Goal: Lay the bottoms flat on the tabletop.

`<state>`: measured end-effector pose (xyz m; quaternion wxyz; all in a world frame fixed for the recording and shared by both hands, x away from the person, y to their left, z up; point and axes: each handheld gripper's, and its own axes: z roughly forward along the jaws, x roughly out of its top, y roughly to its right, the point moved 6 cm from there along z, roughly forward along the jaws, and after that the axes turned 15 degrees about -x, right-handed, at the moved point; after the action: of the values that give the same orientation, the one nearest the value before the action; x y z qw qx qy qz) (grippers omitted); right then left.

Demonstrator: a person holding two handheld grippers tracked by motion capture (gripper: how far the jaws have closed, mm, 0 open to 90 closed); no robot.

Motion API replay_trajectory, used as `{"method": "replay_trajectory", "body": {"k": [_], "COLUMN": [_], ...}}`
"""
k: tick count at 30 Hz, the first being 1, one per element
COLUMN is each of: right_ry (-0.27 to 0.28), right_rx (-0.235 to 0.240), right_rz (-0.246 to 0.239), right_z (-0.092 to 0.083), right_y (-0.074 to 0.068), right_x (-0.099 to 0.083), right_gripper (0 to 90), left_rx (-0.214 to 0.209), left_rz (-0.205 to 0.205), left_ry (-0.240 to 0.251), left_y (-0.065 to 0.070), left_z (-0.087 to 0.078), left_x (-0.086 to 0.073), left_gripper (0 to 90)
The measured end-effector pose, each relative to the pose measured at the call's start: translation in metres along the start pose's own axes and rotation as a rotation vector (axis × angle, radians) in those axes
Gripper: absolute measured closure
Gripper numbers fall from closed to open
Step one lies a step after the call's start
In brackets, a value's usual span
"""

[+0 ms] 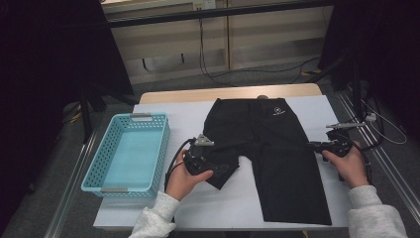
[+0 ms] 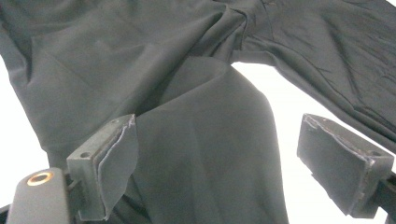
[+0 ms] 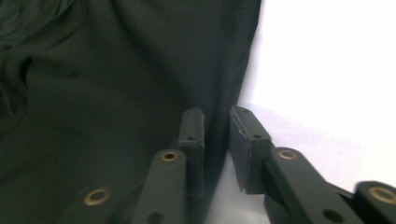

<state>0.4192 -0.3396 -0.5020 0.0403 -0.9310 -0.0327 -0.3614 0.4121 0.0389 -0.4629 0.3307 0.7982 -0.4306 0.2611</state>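
Black shorts (image 1: 270, 148) lie spread flat on the white-covered table (image 1: 317, 111), waistband at the far side with a small white logo, both legs pointing toward the person. The leg on the left side is folded up and shorter in outline; the leg on the right side lies full length, reaching near the front edge. Left claw (image 1: 225, 168) sits low at the folded leg's hem; in the left gripper view its jaws stand wide apart with a raised fold of the black fabric between them, lying against one pad and clear of the other, so nothing is pinched. Right claw (image 1: 313, 145) is at the outer edge of the long leg; in the right gripper view its jaws are narrowly parted, the fabric edge running up through the gap, with the pads not seen pressing it. A light blue perforated basket (image 1: 94, 171) stands on the left end of the table, apart from the shorts.
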Motion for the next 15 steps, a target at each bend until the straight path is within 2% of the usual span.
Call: {"method": "replay_trajectory", "body": {"k": [6,9,13,15], "right_ry": [-0.005,-0.016,-0.028,-0.047], "right_rx": [0.004,0.003,0.011,0.015], "right_rz": [-0.007,-0.029,-0.023,-0.035], "right_z": [-0.014,-0.023,-0.034,-0.04], "right_y": [-0.005,-0.008,-0.011,-0.012], "right_x": [-0.014,-0.022,-0.034,-0.039], "right_gripper": [70.8,70.3,71.5,74.8], "left_rx": [-0.005,-0.012,-0.012,-0.011], "left_rz": [0.0,0.003,0.003,0.004], "left_ry": [0.003,0.006,0.01,0.009], "left_y": [0.001,0.002,0.002,0.001], "left_z": [0.001,0.001,0.001,0.001], "left_x": [0.001,0.003,0.004,0.004], "left_gripper": [13.1,12.9,12.9,12.9]}}
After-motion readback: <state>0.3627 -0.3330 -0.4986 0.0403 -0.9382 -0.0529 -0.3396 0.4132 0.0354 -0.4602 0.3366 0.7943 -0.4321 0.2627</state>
